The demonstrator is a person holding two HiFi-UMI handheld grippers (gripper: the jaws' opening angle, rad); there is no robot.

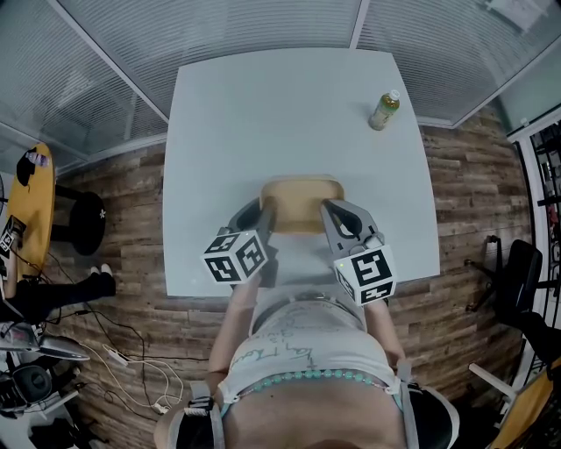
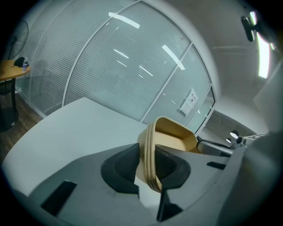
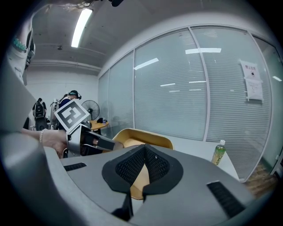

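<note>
A tan wooden tray (image 1: pixel 300 202) with rounded corners is held above the near middle of the white table (image 1: pixel 263 105). My left gripper (image 1: pixel 266 221) is shut on the tray's left rim (image 2: pixel 149 154); the rim stands edge-on between its dark pads (image 2: pixel 119 167). My right gripper (image 1: pixel 330 217) is shut on the tray's right rim (image 3: pixel 137 174), its mesh pads (image 3: pixel 132 165) pressed together over the edge. The tray's hollow (image 3: pixel 137 139) faces upward between both grippers. In the right gripper view the left gripper with its marker cube (image 3: pixel 70 114) shows across the tray.
A green drink bottle (image 1: pixel 384 110) with a white cap stands near the table's far right corner, also seen as bottle (image 3: pixel 218 152). Glass partitions with blinds (image 1: pixel 263 26) run behind the table. A black chair (image 1: pixel 517 267) sits right; cables (image 1: pixel 123 359) and a stool (image 1: pixel 83 219) lie left.
</note>
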